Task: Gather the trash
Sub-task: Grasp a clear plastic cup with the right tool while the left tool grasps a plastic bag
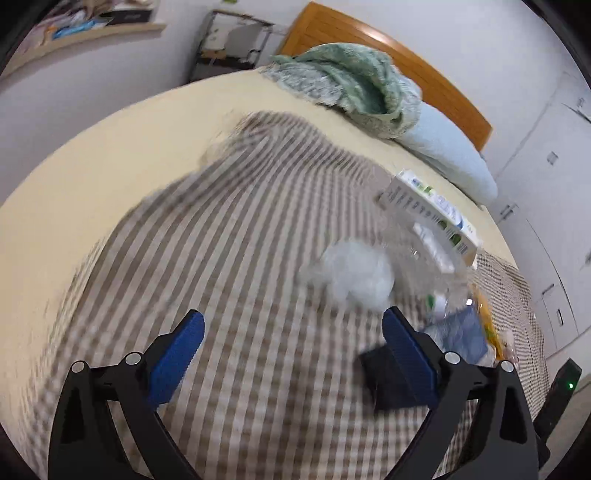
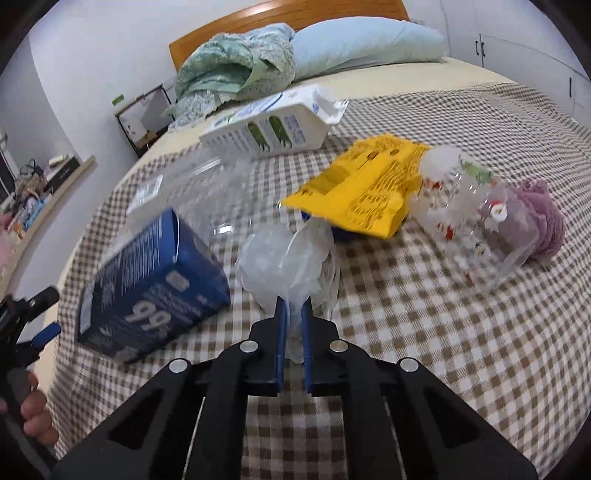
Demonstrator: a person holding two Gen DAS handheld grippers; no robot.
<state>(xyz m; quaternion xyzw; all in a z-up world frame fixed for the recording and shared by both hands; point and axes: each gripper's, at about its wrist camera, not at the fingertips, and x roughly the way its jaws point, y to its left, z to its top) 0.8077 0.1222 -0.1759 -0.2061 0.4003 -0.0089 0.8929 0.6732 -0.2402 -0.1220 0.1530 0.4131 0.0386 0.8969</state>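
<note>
In the right wrist view my right gripper is shut on a crumpled clear plastic bag that rests on the checked blanket. Around it lie a blue box, a yellow packet, a white carton, a clear bottle and a printed clear cup. My left gripper hangs open over the blanket with nothing between its pads. Just ahead of it, to the right, are the plastic bag, the carton and the blue box.
A purple cloth lies beside the cup. A pale blue pillow and a green quilt sit at the wooden headboard. White wardrobe doors stand to the right. A hand holds the left gripper at the bed's left edge.
</note>
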